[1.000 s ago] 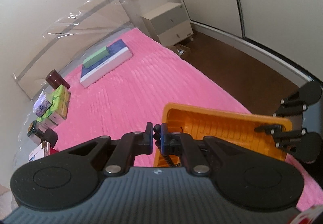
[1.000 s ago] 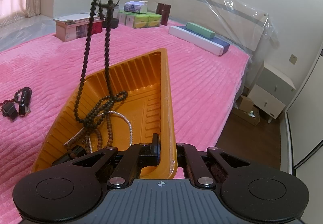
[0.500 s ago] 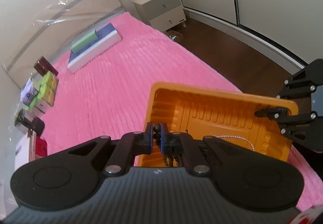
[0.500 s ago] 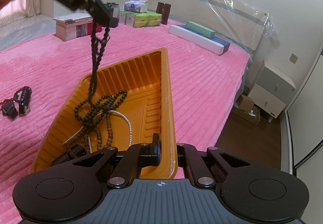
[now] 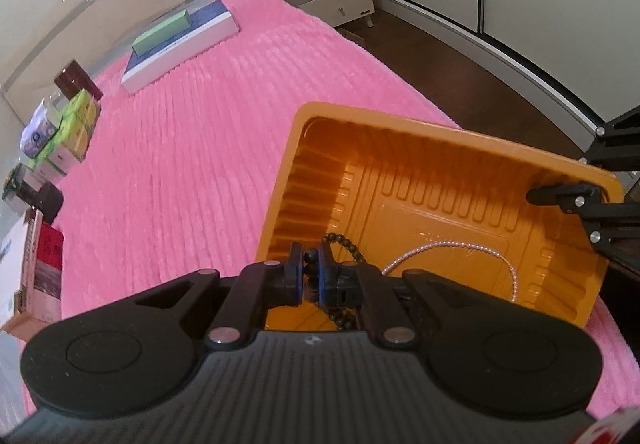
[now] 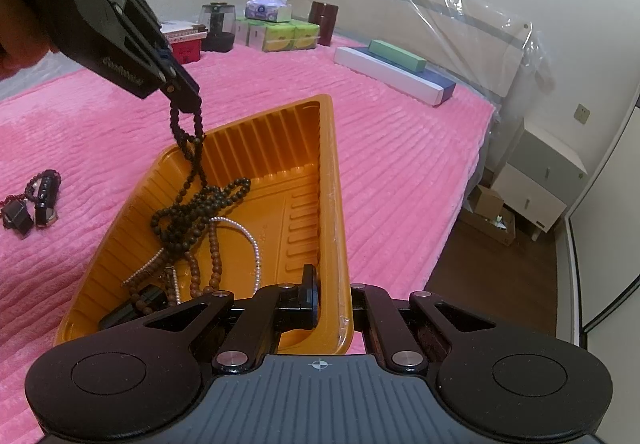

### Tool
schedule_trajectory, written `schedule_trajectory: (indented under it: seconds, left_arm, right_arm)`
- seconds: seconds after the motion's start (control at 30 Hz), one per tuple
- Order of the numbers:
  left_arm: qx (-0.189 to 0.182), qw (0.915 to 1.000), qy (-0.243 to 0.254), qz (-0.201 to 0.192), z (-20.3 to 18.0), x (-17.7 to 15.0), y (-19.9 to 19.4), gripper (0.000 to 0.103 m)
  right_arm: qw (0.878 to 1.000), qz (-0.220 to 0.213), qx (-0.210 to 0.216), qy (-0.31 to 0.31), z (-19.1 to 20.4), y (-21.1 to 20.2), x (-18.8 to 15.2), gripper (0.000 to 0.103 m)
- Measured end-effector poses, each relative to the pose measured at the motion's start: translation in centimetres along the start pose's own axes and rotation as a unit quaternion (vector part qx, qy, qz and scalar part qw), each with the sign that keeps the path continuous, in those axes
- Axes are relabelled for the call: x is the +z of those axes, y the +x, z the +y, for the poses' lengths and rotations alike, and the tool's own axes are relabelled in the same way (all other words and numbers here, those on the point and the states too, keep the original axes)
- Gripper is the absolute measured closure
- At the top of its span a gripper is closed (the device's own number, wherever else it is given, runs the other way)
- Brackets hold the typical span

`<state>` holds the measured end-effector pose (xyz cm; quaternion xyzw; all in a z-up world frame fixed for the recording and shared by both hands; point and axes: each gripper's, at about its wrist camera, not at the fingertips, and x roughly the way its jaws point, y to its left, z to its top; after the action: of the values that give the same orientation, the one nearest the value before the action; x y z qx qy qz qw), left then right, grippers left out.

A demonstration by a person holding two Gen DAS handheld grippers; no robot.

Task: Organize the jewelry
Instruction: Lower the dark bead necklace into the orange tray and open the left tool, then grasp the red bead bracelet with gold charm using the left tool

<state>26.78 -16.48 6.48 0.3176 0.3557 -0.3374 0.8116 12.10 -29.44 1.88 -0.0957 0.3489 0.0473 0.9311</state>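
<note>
Now the left hand-held gripper (image 6: 182,93) pinches the dark bead necklace (image 6: 192,199), feeding it into the orange tray (image 6: 328,171) on the bed (image 6: 400,147); the right hand-held gripper (image 6: 320,300) clamps the near rim, steadying it.

The left claw (image 6: 185,95) slants steeply downward from the upper left, gripped at its handle by a hand (image 6: 16,43) — its jaws are pinched together on a strand of dark beads (image 5: 311,271). The right claw (image 6: 326,298) points down at a shallower slant, its jaws clamped on the near wall of an orange tray (image 6: 344,300) — one finger inside, the other outside.
</note>
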Motion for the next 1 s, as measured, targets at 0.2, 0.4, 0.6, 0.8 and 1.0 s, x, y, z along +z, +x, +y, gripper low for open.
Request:
schedule_trajectory:
  seconds: [0.2,0.4,0.6,0.8,1.0]
  left_arm:
    - [-0.001,0.9999,-0.015,-0.001,0.3,0.1,0.1,0.091]
    - [0.005,0.9994,-0.031,-0.017,1.2,0.1,-1.2,0.091]
    - [0.018,0.9963,-0.069,-0.048,2.7,-1.4,-3.9,0.089]
    - [0.044,0.9899,-0.12,-0.062,4.7,-5.7,-7.0,0.085]
    - [0.085,0.9779,-0.181,-0.06,6.4,-12.6,-10.1,0.082]
  right_arm:
    - [1.0,0.001,-0.001,0.001,0.0,0.1,0.1,0.099]
    - [1.0,0.0,-0.001,0.001,-0.1,0.1,0.0,0.099]
    - [1.0,0.0,-0.002,0.0,-0.2,0.0,0.0,0.099]
    - [1.0,0.003,0.0,-0.005,-0.2,0.0,0.0,0.099]
    - [1.0,0.005,0.0,-0.009,0.0,-0.1,0.1,0.099]
